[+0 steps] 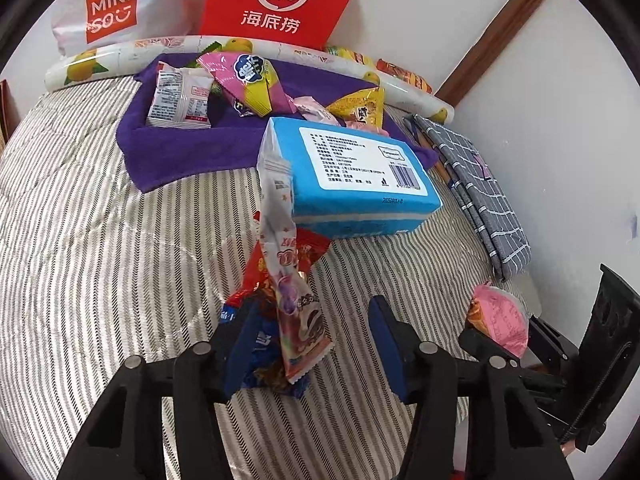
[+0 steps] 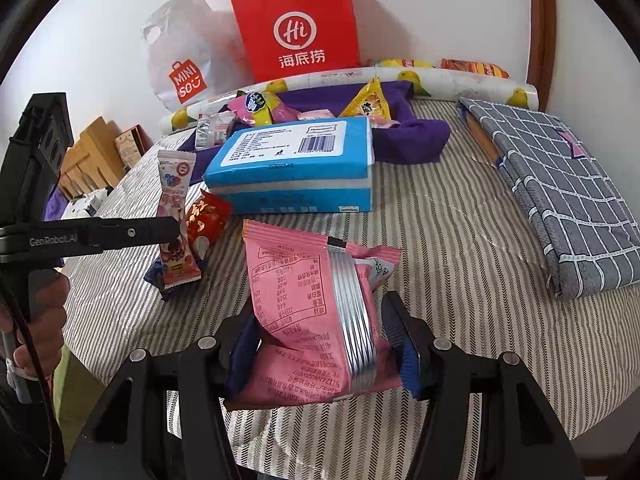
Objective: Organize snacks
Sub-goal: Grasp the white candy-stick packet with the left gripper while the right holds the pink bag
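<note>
My left gripper point(image 1: 310, 344) is open over a small heap of snacks: a long pink-white wafer packet point(image 1: 288, 264) standing upright against the left finger, a red packet point(image 1: 296, 256) and a blue one point(image 1: 256, 356) beneath. The same heap point(image 2: 180, 236) shows in the right wrist view beside the left gripper's arm point(image 2: 100, 232). My right gripper point(image 2: 320, 348) is shut on a pink snack packet point(image 2: 312, 312), held above the striped bedcover point(image 2: 460, 240). A purple cloth point(image 1: 180, 148) at the back holds several snack packets point(image 1: 248, 80).
A blue tissue pack point(image 1: 352, 176) lies in the middle. A grey checked folded cloth point(image 2: 560, 192) lies at right. A rolled fruit-print mat point(image 1: 120, 56), a red paper bag point(image 1: 280, 0) and a white Miniso bag point(image 1: 112, 8) stand along the back wall.
</note>
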A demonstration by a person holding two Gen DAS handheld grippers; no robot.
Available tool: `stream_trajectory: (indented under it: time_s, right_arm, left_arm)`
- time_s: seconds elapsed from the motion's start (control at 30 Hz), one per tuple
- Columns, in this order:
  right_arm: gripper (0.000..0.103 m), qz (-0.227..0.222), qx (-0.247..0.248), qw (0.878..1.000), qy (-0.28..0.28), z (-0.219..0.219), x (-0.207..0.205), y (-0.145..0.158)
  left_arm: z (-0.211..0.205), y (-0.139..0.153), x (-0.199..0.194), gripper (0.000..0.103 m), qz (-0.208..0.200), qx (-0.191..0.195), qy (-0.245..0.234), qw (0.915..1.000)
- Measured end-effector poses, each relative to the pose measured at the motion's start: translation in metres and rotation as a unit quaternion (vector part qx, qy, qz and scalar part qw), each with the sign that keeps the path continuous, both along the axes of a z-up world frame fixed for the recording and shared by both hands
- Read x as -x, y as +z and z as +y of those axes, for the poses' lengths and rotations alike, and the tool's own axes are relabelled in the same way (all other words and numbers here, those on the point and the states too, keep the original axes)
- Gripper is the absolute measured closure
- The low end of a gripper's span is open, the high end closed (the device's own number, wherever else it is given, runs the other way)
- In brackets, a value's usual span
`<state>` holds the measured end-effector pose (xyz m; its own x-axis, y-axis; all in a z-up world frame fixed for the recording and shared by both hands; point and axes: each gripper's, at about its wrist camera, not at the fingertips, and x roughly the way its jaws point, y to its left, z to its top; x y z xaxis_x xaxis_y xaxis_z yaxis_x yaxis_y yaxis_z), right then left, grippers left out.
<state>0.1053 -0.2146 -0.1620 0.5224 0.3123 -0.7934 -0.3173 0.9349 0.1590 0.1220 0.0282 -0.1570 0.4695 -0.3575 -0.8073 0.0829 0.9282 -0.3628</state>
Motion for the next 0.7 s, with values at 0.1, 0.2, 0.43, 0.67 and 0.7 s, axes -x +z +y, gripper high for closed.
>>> stream_trajectory:
  time_s: [0.1, 0.2, 0.43, 0.67, 0.7]
  right_arm:
    - [0.045, 0.0, -0.006, 1.0, -0.002, -0.003, -0.001, 0.001]
    - [0.044, 0.0, -0.007, 1.0, -0.003, -0.005, -0.001, 0.0]
    - [0.044, 0.006, -0.006, 1.0, -0.006, -0.006, -0.003, -0.005]
    - [0.045, 0.008, -0.004, 1.0, -0.009, -0.009, -0.004, -0.006]
    - [0.045, 0.008, -0.003, 1.0, -0.009, -0.009, -0.005, -0.006]
  left_arm:
    - [-0.004, -0.002, -0.002, 0.056, 0.002, -0.004, -0.003, 1.0]
    - [-0.006, -0.004, -0.003, 0.058, 0.003, -0.009, -0.004, 0.9999]
    - [-0.007, -0.009, -0.007, 0.064, 0.009, -0.014, -0.003, 0.9999]
    - [-0.005, -0.014, -0.01, 0.079, 0.014, -0.012, -0.003, 0.9998]
    - [-0.004, -0.014, -0.01, 0.079, 0.014, -0.012, -0.003, 0.9998]
